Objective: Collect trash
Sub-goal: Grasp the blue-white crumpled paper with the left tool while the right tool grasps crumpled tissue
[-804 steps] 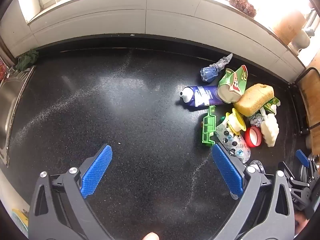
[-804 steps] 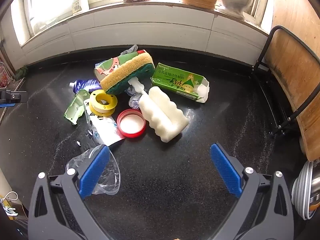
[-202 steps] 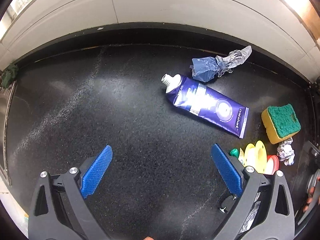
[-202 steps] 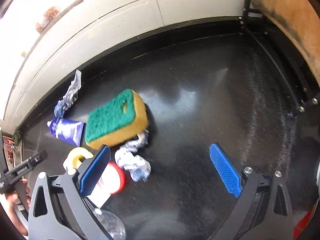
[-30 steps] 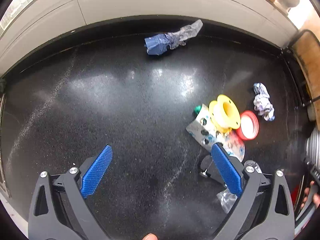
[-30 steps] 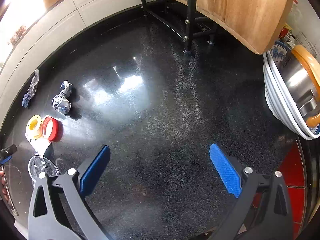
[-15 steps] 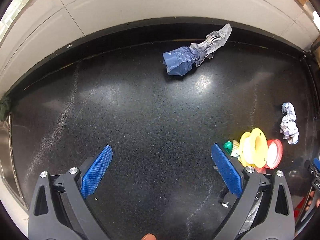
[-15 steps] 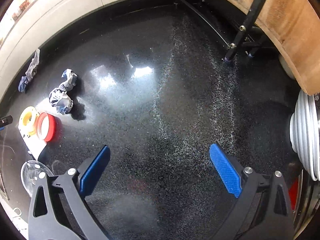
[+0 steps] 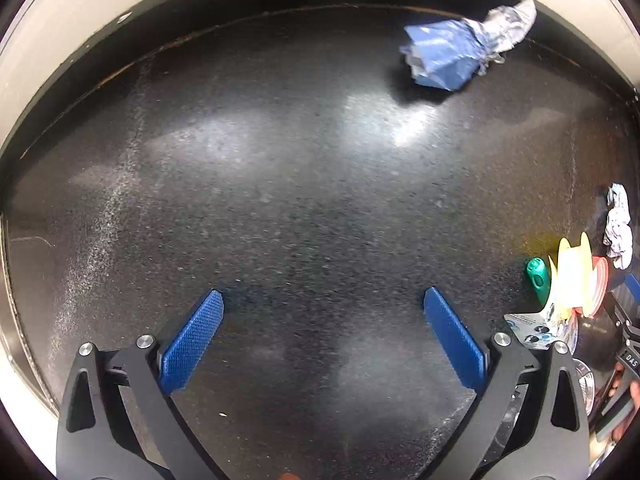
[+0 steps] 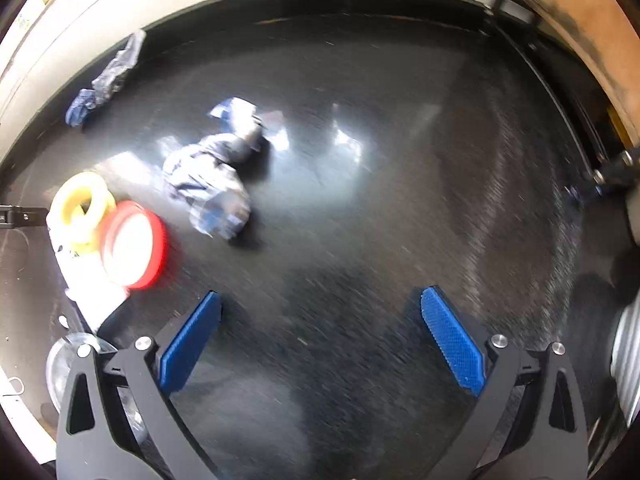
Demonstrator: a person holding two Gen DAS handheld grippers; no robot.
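Over the counter [image 9: 280, 200] I hold both grippers, left [image 9: 324, 336] and right [image 10: 320, 336], spread empty, lining up on wrapper [image 9: 444, 58] and wad [image 10: 208, 184].

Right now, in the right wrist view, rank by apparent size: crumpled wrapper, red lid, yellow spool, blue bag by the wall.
1. crumpled wrapper
2. red lid
3. yellow spool
4. blue bag, though farthest, so unsure

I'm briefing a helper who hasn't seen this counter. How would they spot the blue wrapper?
Look along the black speckled countertop to its back edge, below the pale wall. The crumpled blue plastic wrapper lies there alone, with a twisted silvery tail, far from the yellow spool and red lid.
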